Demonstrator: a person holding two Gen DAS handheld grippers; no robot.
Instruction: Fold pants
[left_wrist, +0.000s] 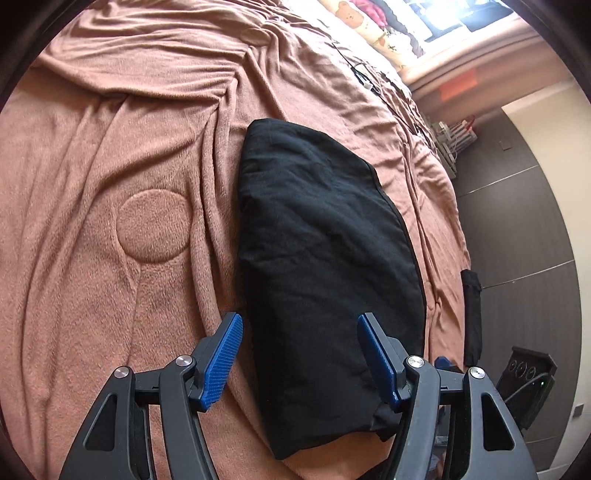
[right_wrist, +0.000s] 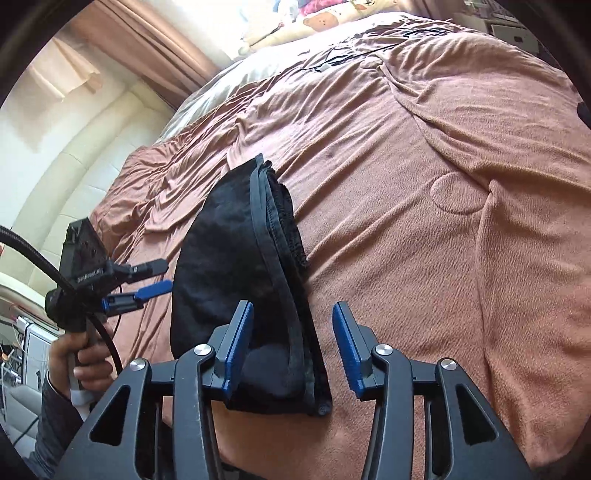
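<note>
Left hand-held gripper (left_wrist: 299, 354), right hand-held gripper (right_wrist: 291, 347): both wide open, empty (hovering level) over folded black pants (left_wrist: 317, 236).

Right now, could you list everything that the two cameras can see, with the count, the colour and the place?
pants: one, black, folded into a compact bundle, lying on the blanket
blanket: one, brownish pink, wrinkled, covering the bed
pillow: one, cream with a bear print, at the far end of the bed
cables: a few, thin and dark, on the blanket's far part
curtain: one, brownish pink, by the wall beyond the bed
dark object: one, black, long, beside the bed edge; I cannot identify it
left claw: black with blue pads, open, above the pants
right claw: black with blue pads, open, above the pants' edge
left hand: holding the left claw's handle
</note>
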